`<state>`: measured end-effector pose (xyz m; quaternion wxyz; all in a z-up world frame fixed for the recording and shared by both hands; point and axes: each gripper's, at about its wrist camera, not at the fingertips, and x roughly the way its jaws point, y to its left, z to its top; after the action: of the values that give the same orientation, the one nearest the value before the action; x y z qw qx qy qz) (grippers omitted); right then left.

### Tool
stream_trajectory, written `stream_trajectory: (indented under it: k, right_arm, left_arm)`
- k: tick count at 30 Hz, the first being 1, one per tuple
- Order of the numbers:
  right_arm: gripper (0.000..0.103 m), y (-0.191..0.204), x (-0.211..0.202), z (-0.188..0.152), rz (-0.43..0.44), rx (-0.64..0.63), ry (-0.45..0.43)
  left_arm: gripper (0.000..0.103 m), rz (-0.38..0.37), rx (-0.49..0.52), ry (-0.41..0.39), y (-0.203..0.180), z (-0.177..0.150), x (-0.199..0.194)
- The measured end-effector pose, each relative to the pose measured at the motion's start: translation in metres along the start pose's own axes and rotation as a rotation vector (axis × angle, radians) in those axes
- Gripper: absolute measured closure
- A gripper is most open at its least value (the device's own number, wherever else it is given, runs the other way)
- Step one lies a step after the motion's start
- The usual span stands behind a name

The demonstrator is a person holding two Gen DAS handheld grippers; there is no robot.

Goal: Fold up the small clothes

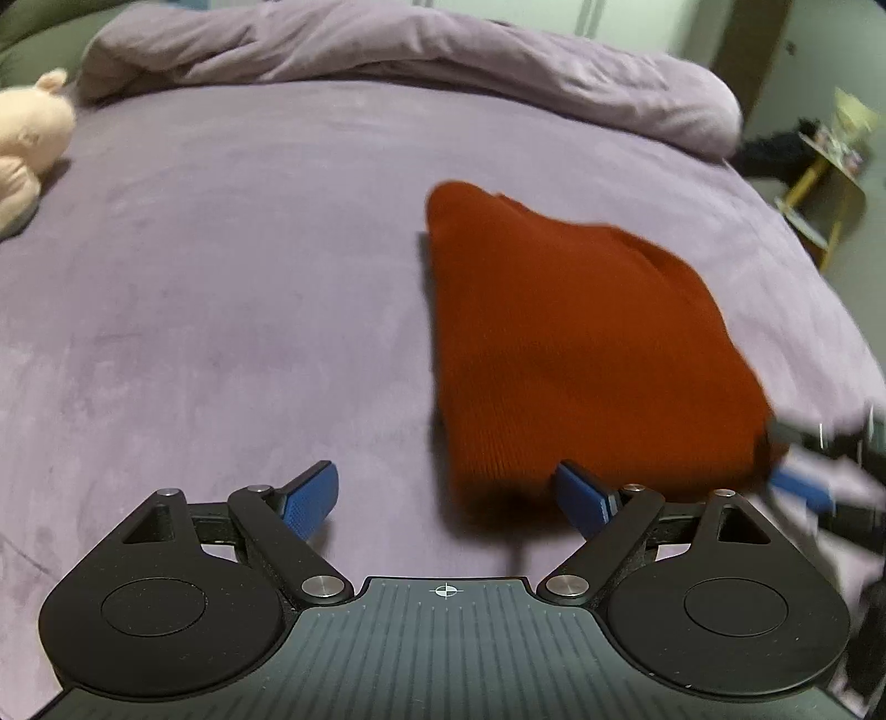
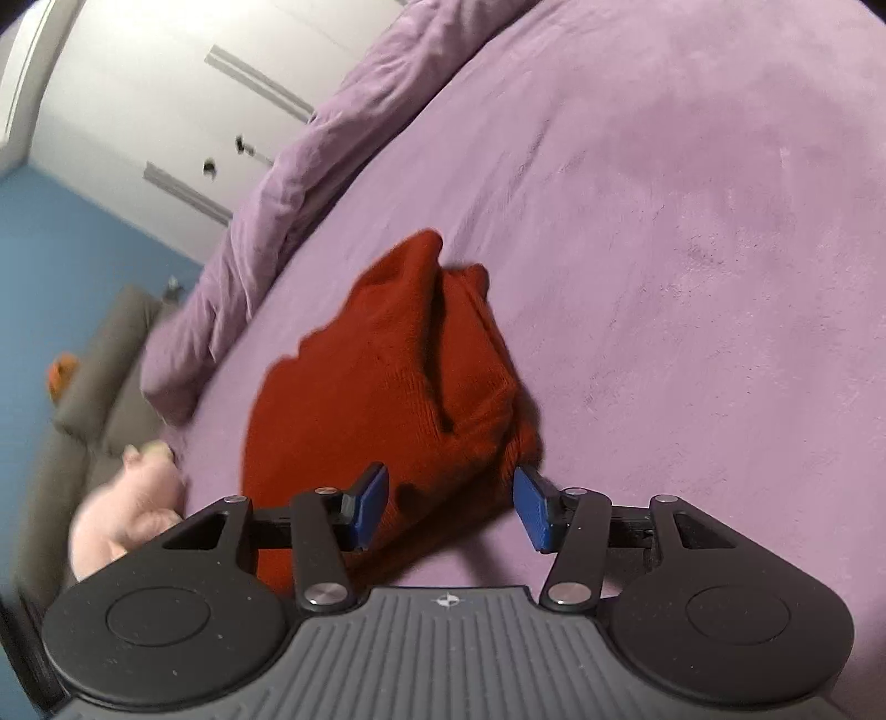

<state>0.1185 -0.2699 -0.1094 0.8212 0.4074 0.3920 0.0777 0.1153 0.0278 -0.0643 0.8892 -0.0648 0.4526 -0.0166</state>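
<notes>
A rust-red knitted garment [image 1: 581, 343] lies folded in a rough wedge on the purple bed sheet [image 1: 221, 277]. My left gripper [image 1: 448, 498] hovers at the garment's near left corner, jaws wide open, with only its right pad [image 1: 587, 498] over the cloth edge. In the right wrist view the same garment [image 2: 387, 376] is bunched with a raised fold. My right gripper [image 2: 451, 507] stands open around its near edge, and the pads are not pressing the cloth. The right gripper's blurred blue fingers [image 1: 800, 490] show at the garment's right corner.
A rolled purple duvet [image 1: 387, 50] runs along the far side of the bed. A pink plush toy [image 1: 27, 144] sits at the bed's left edge. A yellow side table [image 1: 830, 183] stands beyond the right edge. A grey cushion [image 2: 99, 376] and white wardrobe doors [image 2: 166, 111] lie past the bed.
</notes>
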Motion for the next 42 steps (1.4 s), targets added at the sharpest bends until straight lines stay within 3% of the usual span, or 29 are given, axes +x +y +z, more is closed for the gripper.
stream_trajectory:
  k: [3, 8, 13, 15, 17, 20, 22, 24, 25, 26, 28, 29, 32, 35, 38, 42]
  right_arm:
    - [0.05, 0.005, 0.01, 0.004, 0.024, 0.033, 0.019]
    - [0.053, 0.018, -0.004, -0.001, -0.055, -0.012, 0.032]
    - [0.055, 0.018, 0.002, -0.006, 0.035, 0.034, 0.063]
    - [0.059, 0.016, 0.011, -0.006, 0.039, 0.055, 0.06]
    - [0.083, 0.014, 0.022, -0.006, 0.021, 0.076, 0.061]
    - [0.094, 0.013, 0.03, -0.007, 0.007, 0.105, 0.059]
    - [0.096, 0.004, 0.028, -0.006, 0.12, 0.187, 0.071]
    - [0.096, -0.017, 0.025, -0.006, 0.34, 0.375, 0.057]
    - [0.096, -0.023, 0.023, -0.005, 0.374, 0.411, 0.045]
    - [0.096, -0.023, 0.021, -0.002, 0.32, 0.377, 0.032]
    - [0.096, -0.008, 0.021, 0.002, 0.101, 0.183, 0.044]
    - [0.096, 0.0, 0.023, -0.001, 0.043, 0.104, 0.055]
    - [0.096, 0.014, 0.022, -0.006, 0.037, 0.048, 0.051]
    - [0.096, 0.011, 0.021, -0.003, 0.089, 0.091, 0.048]
    - [0.096, 0.01, 0.022, -0.001, 0.018, 0.039, 0.048]
    - [0.097, 0.027, 0.026, -0.009, -0.086, -0.136, 0.031]
  left_arm:
    - [0.014, 0.017, 0.022, 0.04, -0.005, -0.004, 0.007]
    - [0.016, 0.025, -0.024, 0.074, -0.003, -0.008, 0.02]
    - [0.016, 0.052, -0.042, 0.066, -0.005, -0.002, 0.029]
    - [0.016, 0.061, -0.032, 0.063, -0.007, 0.0, 0.032]
    - [0.016, 0.082, -0.014, 0.066, -0.012, 0.0, 0.035]
    - [0.015, 0.096, -0.009, 0.068, -0.014, 0.002, 0.037]
    - [0.015, 0.103, -0.005, 0.064, -0.013, 0.004, 0.037]
    - [0.015, 0.124, -0.008, 0.055, -0.012, 0.006, 0.036]
    - [0.015, 0.129, -0.011, 0.05, -0.011, 0.006, 0.036]
    - [0.015, 0.124, -0.016, 0.053, -0.009, 0.007, 0.035]
    - [0.015, 0.116, -0.031, 0.061, -0.006, 0.006, 0.035]
    - [0.016, 0.118, -0.036, 0.058, -0.005, 0.006, 0.035]
    - [0.017, 0.114, -0.062, 0.054, 0.001, 0.007, 0.032]
    - [0.017, 0.116, -0.073, 0.043, 0.005, 0.01, 0.029]
    - [0.017, 0.119, -0.085, 0.046, 0.009, 0.007, 0.028]
    - [0.017, 0.118, -0.075, 0.043, 0.012, 0.005, 0.028]
